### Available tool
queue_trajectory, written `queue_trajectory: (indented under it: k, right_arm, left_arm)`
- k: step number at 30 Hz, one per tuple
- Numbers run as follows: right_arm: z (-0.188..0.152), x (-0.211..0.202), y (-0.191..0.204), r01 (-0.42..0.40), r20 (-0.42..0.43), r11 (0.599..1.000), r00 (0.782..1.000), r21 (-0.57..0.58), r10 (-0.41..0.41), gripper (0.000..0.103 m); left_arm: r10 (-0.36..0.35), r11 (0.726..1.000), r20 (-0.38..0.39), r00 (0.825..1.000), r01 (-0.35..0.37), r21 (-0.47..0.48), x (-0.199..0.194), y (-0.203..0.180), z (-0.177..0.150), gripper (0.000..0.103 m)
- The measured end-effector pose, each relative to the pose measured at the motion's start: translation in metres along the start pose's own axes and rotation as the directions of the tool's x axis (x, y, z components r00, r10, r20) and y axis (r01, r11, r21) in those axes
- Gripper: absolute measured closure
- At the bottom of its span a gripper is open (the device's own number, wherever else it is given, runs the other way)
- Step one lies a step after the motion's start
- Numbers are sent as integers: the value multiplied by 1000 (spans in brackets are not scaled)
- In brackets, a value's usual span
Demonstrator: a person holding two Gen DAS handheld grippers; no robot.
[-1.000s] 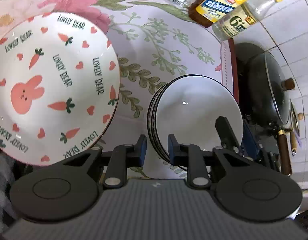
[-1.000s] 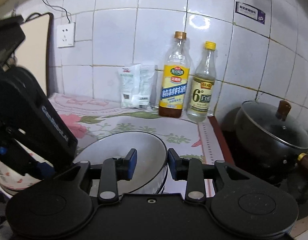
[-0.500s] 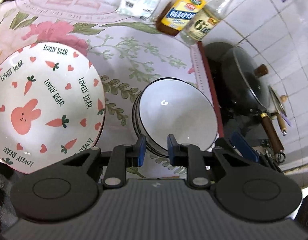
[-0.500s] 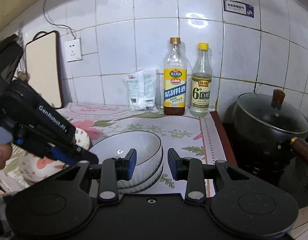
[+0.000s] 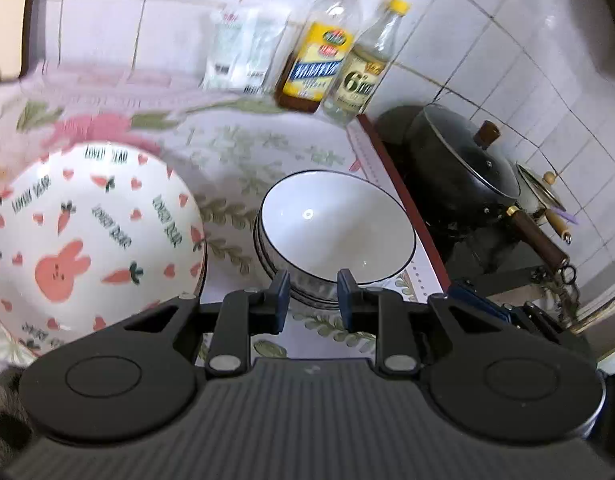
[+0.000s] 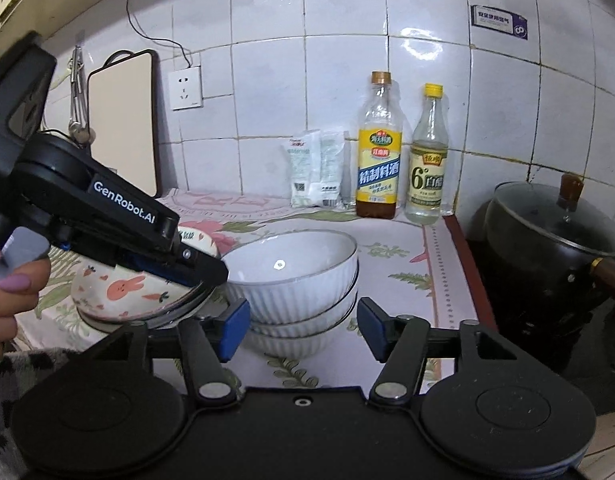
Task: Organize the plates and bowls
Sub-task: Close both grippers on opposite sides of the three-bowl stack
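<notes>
Both hand-held grippers have drawn back and lowered since the earlier frames, and the right one's jaws, narrow before, now stand wide apart. Covered in a floral cloth, the surface point(image 6: 395, 256) carries everything: the rabbit-and-carrot plate point(image 5: 87, 236) on the left, and just beside it the stack of white ribbed bowls point(image 6: 303, 280), nested upright near the cloth's right edge. A black lidded pot point(image 6: 547, 248) sits off to the right, with two bottles point(image 6: 379, 152) against the tiled wall.

Held low in front of the bowl stack, the right hand-held gripper point(image 6: 303, 326) is open and empty, its blue pads flanking the lower bowls without touching them. The left hand-held gripper point(image 5: 313, 296) is narrowly parted, holding nothing, just short of the stack's near rim.

Stacking looks finished, and the step in hand seems to be moving or straightening the bowl stack. Next, the right jaws would need to advance level and close on the ribbed wall, gently, since nested bowls can tip.
</notes>
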State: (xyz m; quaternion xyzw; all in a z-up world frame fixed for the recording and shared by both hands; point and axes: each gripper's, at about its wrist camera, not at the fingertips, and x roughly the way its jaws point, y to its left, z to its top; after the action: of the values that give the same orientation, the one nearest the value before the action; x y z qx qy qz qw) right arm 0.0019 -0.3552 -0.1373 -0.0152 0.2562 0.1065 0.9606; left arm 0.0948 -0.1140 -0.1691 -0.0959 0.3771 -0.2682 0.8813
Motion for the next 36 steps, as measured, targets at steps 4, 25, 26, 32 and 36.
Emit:
queue_trajectory:
  k: [4, 25, 26, 32, 36]
  right_arm:
    - [-15, 6, -1, -13, -8, 1000, 1000, -5, 13, 31]
    - [-49, 76, 4, -46, -41, 996, 998, -71, 43, 13]
    - [-50, 82, 3, -48, -32, 996, 998, -69, 46, 13]
    - [-58, 103, -5, -74, 18, 996, 997, -55, 75, 13]
    - [-57, 112, -6, -109, 29, 991, 993, -80, 111, 13]
  left_arm:
    - [-28, 1000, 37, 999, 28, -13, 1, 5, -8, 66]
    - [-96, 889, -4, 995, 84, -451, 46, 52, -5, 48]
    - [-103, 874, -13, 995, 85, -479, 50, 55, -6, 49]
    - [-104, 818, -57, 993, 53, -573, 71, 62, -10, 54]
    - [-91, 787, -73, 993, 27, -617, 80, 66, -13, 59]
